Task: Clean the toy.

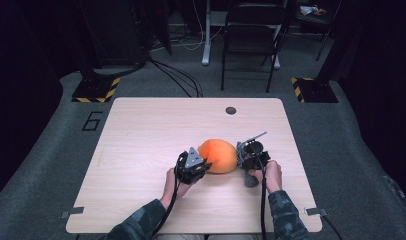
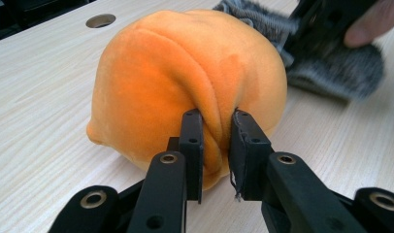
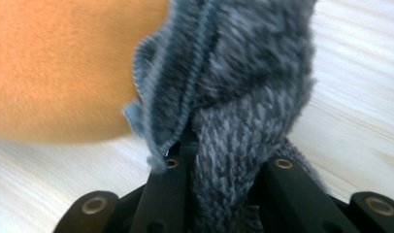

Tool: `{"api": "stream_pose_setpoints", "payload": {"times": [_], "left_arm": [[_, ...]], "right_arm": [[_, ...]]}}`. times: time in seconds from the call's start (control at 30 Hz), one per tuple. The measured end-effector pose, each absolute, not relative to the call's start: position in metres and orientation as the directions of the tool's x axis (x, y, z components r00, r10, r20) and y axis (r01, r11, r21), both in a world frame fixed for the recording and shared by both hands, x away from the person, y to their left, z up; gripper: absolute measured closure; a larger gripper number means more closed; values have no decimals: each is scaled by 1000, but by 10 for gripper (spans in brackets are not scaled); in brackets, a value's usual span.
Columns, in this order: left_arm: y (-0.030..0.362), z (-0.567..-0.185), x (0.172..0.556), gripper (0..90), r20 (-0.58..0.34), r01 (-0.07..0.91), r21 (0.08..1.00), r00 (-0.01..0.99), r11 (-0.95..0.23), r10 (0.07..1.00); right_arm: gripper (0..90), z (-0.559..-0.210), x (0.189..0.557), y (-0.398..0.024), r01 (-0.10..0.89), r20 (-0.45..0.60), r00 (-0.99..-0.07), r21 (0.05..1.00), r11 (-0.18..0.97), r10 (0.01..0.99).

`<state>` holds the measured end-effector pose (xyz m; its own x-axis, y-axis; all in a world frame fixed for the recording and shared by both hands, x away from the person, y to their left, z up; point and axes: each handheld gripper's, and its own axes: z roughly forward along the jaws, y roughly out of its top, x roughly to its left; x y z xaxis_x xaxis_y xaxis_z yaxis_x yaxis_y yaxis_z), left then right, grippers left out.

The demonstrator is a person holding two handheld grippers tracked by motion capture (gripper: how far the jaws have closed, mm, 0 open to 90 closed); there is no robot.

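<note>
In the high view, the orange plush cushion [image 1: 218, 155] rests on the tabletop [image 1: 141, 135], with the left gripper [image 1: 203, 166] touching its near-left side and the right gripper [image 1: 239, 156] just beside its right side, carrying a grey knitted cloth [image 1: 249, 177]. In the left gripper view, the fingers [image 2: 191, 145] are clenched on a fold of the cushion's plush, and the cloth [image 2: 331, 68] lies behind the cushion. In the right gripper view, the fingers are clamped on the cloth [image 3: 243, 97], which hangs against the cushion [image 3: 64, 63].

Dark camouflage-patterned sleeves are worn on both forearms, and each black gripper, the left gripper [image 1: 203, 165] topped by a grey three-cornered plate and the right gripper [image 1: 241, 156], is fitted with brass-ringed pivots and a trailing black cable.
</note>
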<state>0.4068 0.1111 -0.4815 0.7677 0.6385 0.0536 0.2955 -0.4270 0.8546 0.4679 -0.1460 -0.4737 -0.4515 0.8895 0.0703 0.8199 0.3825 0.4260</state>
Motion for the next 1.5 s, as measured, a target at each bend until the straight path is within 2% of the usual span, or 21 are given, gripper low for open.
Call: {"api": "stream_pose_setpoints", "payload": {"times": [0.1,0.23,0.37,0.53,0.63,0.83,1.23,1.5], "left_arm": [[111,-481,406,769,56,294,853,770,-431,635],[109,-482,405,769,55,291,852,777,-436,627],[105,-483,402,770,74,279,846,782,-455,619],[106,-483,402,771,83,273,844,784,-462,615],[106,-484,403,773,83,276,840,786,-468,613],[105,-485,403,773,71,286,834,792,-472,606],[106,-484,403,774,69,283,837,795,-468,603],[107,-484,405,775,59,288,841,792,-457,608]], "right_arm": [[776,-454,465,-150,810,72,-435,466,356,897],[775,-423,454,-135,745,98,-513,544,386,853],[774,-406,440,-99,660,12,-602,570,489,799],[774,-403,432,-79,605,-23,-638,604,519,770],[773,-412,432,-71,615,-30,-623,598,513,781],[777,-417,434,-71,600,-97,-638,559,573,764],[777,-423,444,-95,667,-72,-584,524,529,808],[777,-443,455,-118,732,-63,-511,491,472,857]]}}
